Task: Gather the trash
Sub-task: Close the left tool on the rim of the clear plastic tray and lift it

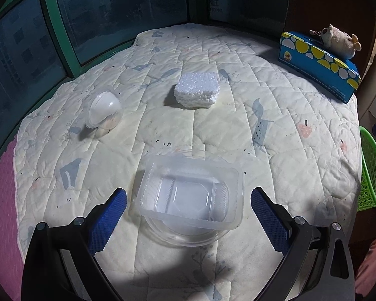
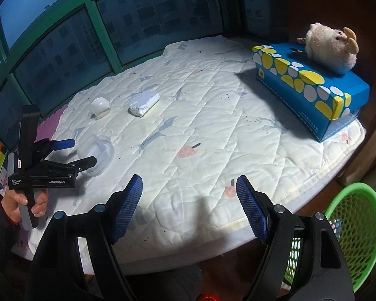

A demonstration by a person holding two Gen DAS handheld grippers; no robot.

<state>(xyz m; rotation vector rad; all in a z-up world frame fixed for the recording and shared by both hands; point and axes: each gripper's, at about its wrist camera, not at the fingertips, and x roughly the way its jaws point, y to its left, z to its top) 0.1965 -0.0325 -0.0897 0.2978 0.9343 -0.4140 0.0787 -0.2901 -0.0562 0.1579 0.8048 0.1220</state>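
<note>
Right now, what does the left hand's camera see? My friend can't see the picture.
The left gripper is open, its blue fingers on either side of a clear plastic tray stacked on a round clear lid on a quilted mat. Farther back lie a foam block and a clear cup.

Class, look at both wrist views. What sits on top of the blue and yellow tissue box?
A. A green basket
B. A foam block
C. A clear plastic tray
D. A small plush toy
D: a small plush toy lies on top of the tissue box, at the quilt's far right.
</note>
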